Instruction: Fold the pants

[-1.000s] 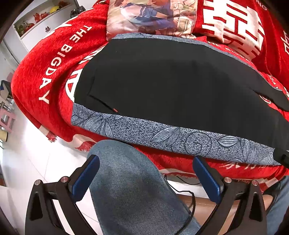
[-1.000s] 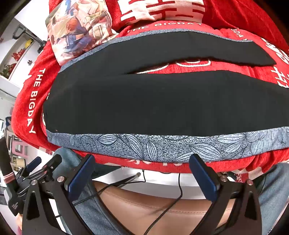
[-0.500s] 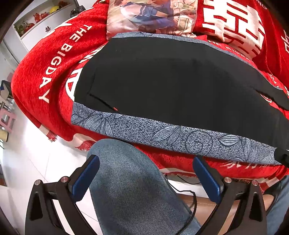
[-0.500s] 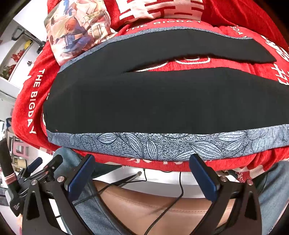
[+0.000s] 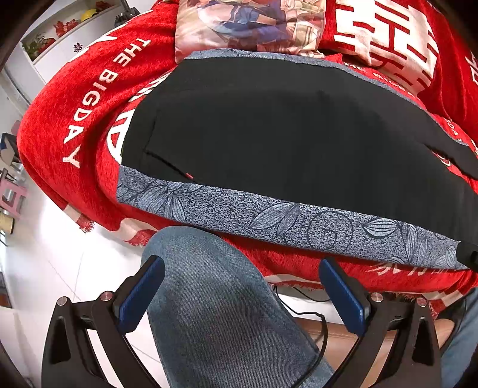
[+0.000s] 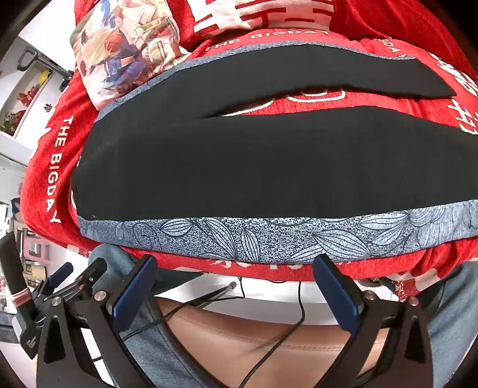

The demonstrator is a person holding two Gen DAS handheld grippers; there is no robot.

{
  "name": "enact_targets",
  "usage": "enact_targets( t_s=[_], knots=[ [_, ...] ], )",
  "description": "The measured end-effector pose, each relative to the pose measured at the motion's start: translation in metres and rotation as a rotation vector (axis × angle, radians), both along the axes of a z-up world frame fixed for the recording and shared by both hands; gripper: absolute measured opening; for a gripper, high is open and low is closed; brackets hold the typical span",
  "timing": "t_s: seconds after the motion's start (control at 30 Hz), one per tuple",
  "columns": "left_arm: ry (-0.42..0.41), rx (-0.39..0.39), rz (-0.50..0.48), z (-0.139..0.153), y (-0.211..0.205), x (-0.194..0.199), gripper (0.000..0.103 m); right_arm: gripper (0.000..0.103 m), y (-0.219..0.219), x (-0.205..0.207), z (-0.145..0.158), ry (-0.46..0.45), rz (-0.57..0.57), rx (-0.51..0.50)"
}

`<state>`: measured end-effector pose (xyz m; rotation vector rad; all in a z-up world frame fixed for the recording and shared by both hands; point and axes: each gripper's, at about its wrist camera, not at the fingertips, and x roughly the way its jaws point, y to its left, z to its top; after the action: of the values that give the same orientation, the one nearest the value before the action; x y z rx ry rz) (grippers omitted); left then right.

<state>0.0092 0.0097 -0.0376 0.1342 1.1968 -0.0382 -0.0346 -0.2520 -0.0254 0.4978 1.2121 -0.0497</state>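
Black pants (image 6: pixel 239 167) lie flat, legs spread, unfolded. Left gripper (image 5: pixel 242 289) and right gripper (image 6: pixel 236 286) both gape, empty, short of the bed. Next, likely: reach in and pinch one leg's edge.

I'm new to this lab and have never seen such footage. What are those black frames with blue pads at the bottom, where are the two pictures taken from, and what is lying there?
A person holds a hand-held gripper in each hand, each with a fisheye camera looking forward along its two fingers. One picture comes from the left gripper, the other from the right gripper. The blue pads line the jaws, which stand wide apart on both; neither holds anything.

Ahead, black pants lie spread flat with the two legs apart, on a grey leaf-patterned cloth over a red blanket. A printed cushion sits behind them. The blue denim below is the person's knee.
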Motion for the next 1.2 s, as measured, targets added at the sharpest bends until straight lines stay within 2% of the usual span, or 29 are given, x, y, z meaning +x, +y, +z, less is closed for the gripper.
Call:
enact_targets(
  t_s=[0.8,0.9,1.0,1.1,1.13,1.2],
  knots=[
    [0.052,0.013,0.031,-0.012,0.007,0.002,0.103,0.103,-0.003,-0.002,0.002,-0.023,-0.001,0.029],
    [0.053,-0.001,0.024,-0.011,0.007,0.003,0.103,0.103,-0.005,-0.002,0.005,-0.058,-0.002,0.041],
    [0.025,0.012,0.026,-0.007,0.008,0.002,0.103,0.103,-0.01,-0.001,0.01,-0.13,0.004,0.079],
    [0.012,0.003,0.021,-0.004,0.01,0.005,0.103,0.103,-0.014,-0.002,0.02,-0.25,0.022,0.059],
    [0.015,-0.011,0.015,-0.005,0.011,0.006,0.103,0.103,-0.014,-0.001,0.024,-0.279,0.039,0.033],
    [0.023,-0.046,0.006,-0.004,0.015,0.011,0.103,0.103,-0.011,0.007,0.027,-0.269,0.126,0.031]
  ],
)
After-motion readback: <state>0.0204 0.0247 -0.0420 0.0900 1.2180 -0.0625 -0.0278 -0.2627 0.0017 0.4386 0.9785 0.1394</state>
